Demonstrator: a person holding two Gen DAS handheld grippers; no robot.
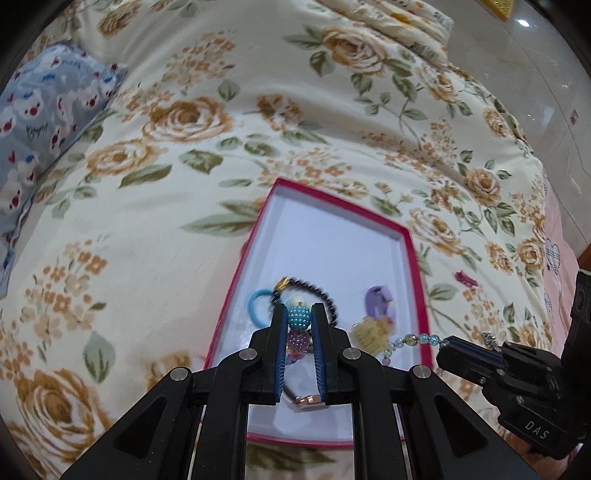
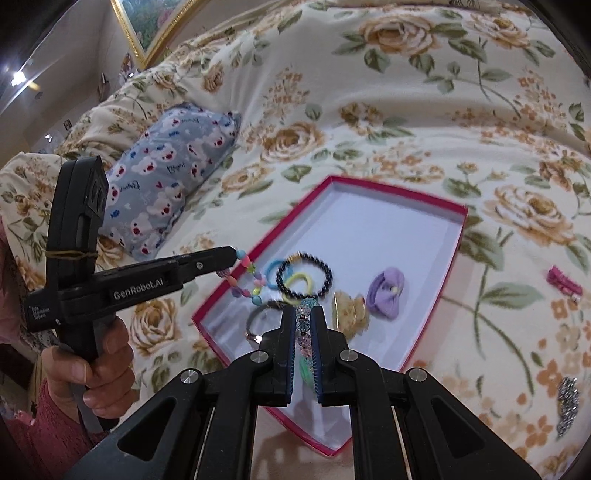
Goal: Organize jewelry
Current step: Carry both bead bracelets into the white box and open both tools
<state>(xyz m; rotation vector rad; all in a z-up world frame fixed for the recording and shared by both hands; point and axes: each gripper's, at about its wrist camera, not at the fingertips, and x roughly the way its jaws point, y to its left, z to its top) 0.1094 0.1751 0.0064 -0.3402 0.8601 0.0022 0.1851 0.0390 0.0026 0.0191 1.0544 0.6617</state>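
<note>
A red-rimmed box (image 1: 416, 266) with a white floor lies on the floral bedspread; it also shows in the right wrist view (image 2: 460, 225). My left gripper (image 1: 299, 317) is shut on a multicoloured bead bracelet (image 1: 298, 316), held over the box's near left part; in the right wrist view that bracelet (image 2: 248, 280) hangs from its tip. My right gripper (image 2: 304, 317) is shut on a clear crystal bead bracelet (image 2: 303, 325) above the box; in the left wrist view that bracelet (image 1: 410, 340) trails from its tip (image 1: 443, 343). In the box lie a black bead bracelet (image 2: 304, 279), hair ties, a lilac scrunchie (image 2: 386, 295) and a yellow piece (image 2: 349, 310).
A pink hair clip (image 2: 563, 280) and a silver sparkly piece (image 2: 568, 404) lie on the bedspread right of the box. A blue bear-print pillow (image 2: 173, 173) lies at the left. A framed picture (image 2: 147, 26) leans at the back. The bed's edge and tiled floor (image 1: 535, 74) are at the far right.
</note>
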